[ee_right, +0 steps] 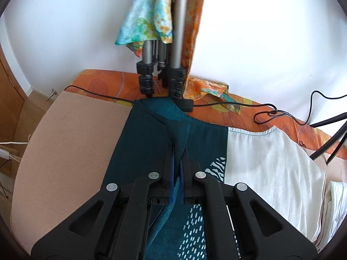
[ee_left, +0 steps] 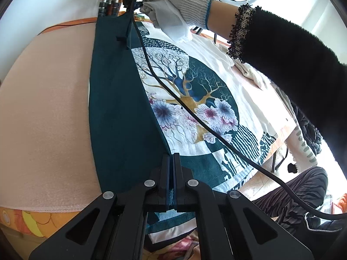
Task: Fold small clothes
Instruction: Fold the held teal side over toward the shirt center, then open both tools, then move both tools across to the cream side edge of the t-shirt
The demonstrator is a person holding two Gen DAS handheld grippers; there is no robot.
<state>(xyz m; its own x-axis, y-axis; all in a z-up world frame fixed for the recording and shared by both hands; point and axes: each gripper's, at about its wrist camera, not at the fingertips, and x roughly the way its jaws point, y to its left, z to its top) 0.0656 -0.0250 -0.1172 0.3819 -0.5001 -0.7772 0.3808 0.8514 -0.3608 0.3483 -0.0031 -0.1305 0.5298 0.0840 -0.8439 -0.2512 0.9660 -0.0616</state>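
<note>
teal shirt [ee_right: 138,143] (soft knit) pinched by left claw [ee_left: 171,158] and right claw [ee_right: 178,151].

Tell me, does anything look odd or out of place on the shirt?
Yes. A black cable lies diagonally across the printed T-shirt, over its tree picture. It looks out of place there, as both grippers, left and right, pinch the teal edge.

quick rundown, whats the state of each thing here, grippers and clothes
left gripper: shut on the teal shirt's edge
right gripper: shut on a pinched-up fold of the shirt
teal shirt: lying on the mat, teal side flap folded over the tree print
beige mat: flat under the shirt
</note>
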